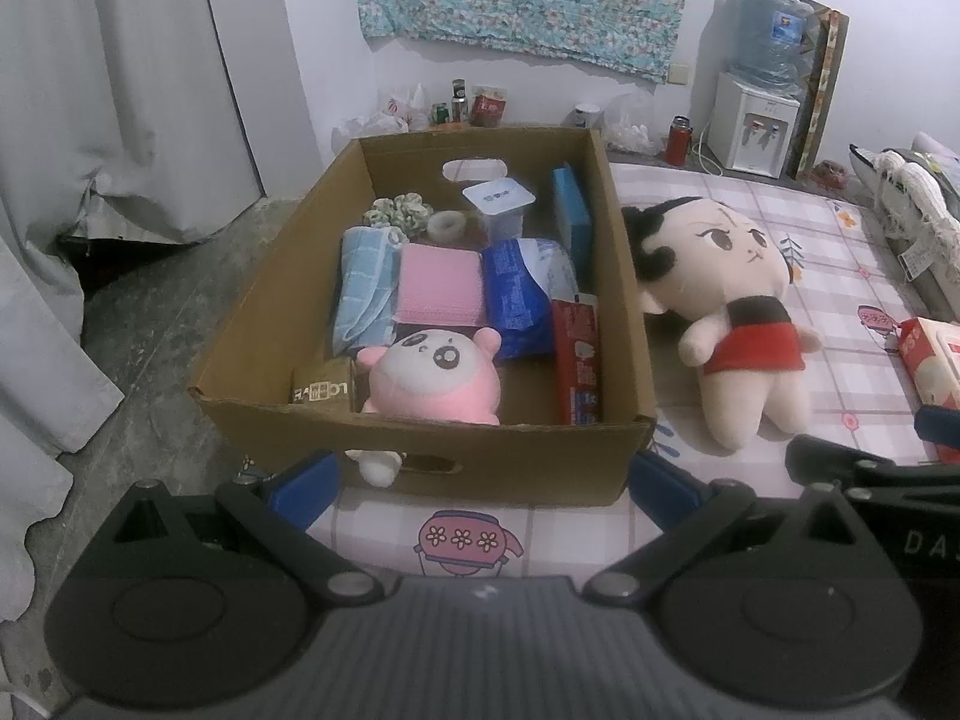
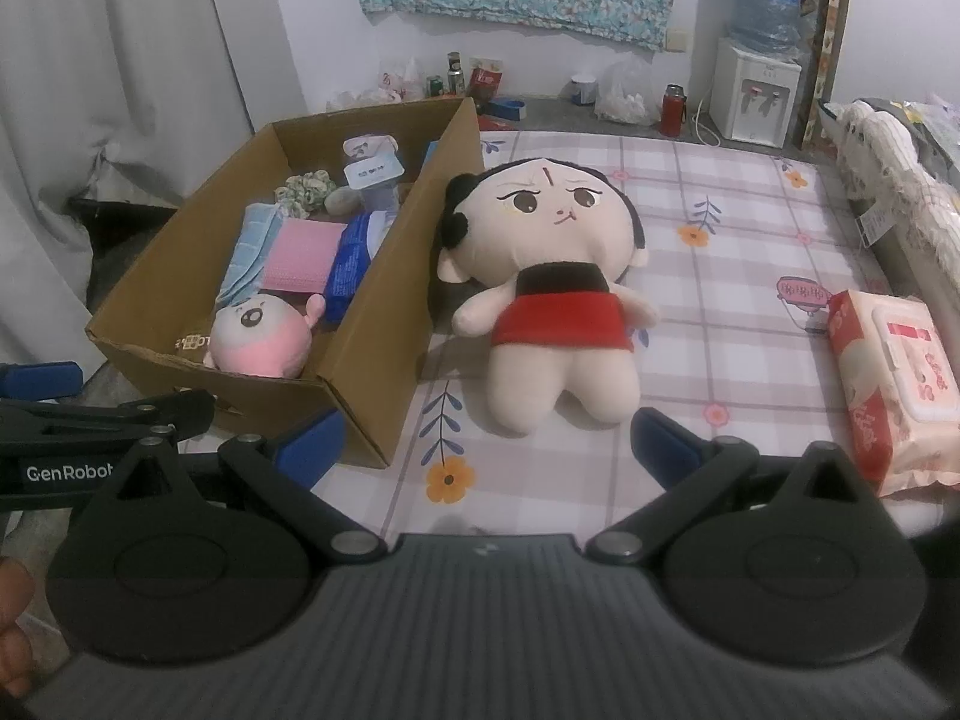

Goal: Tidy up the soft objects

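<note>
The right gripper [image 2: 486,444] hangs low over the bedsheet [image 2: 750,228] with its blue fingers spread wide and nothing between them, aimed at the feet of the doll; the left gripper [image 1: 480,480] is likewise splayed and empty, facing the near wall of the cardboard box [image 1: 516,462]. The box stands at the sheet's left edge and already carries most of the load: a blue towel [image 1: 363,288], a pink cloth [image 1: 441,291], a blue packet [image 1: 519,294], and at the near end a pink plush [image 1: 432,375]. The large doll [image 2: 549,294] in the red dress lies face up on the sheet just beside the box's right wall, head toward the far wall; the wipes pack [image 2: 894,384] lies well apart to the right. Judged from this, the packing is far along and the doll is the piece in hand; the next move probably calls for the right gripper to advance, close on the soft torso or a leg, and lift it clear of the box wall.
</note>
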### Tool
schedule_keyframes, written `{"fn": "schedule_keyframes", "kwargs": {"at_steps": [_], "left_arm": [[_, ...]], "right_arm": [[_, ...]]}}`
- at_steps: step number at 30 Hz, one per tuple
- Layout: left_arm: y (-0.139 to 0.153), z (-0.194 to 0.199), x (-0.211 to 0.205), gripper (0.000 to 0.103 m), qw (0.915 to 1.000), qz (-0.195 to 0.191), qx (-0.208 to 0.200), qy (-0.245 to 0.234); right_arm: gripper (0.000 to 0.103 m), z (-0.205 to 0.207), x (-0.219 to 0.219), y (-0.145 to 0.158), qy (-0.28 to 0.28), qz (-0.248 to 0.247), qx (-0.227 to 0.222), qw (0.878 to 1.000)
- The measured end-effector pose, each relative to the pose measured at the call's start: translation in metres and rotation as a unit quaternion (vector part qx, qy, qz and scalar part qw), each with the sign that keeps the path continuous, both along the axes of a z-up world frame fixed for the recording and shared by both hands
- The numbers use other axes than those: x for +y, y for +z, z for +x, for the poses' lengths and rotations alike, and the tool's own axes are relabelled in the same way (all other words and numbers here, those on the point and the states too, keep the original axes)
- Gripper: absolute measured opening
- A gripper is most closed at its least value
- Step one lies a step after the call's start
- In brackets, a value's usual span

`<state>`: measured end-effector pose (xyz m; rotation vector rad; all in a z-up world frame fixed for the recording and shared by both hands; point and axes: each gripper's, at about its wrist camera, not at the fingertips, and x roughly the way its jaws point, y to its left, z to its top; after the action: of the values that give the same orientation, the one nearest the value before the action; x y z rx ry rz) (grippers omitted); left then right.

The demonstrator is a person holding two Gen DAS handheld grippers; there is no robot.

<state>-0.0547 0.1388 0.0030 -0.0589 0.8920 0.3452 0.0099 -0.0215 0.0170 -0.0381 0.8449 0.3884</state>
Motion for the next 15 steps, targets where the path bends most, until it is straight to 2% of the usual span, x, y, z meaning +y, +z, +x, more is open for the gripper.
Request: {"fn": "schedule_keyframes", "kwargs": {"at_steps": [15], "left_arm": [[-0.0072,0.0021,0.0033,0.103,0.9998,-0.01,0.016,0.005]], "right_arm": [[0.102,0.0024,0.0008,-0.0041,0.002,-0.004,0.01,1.0]]}}
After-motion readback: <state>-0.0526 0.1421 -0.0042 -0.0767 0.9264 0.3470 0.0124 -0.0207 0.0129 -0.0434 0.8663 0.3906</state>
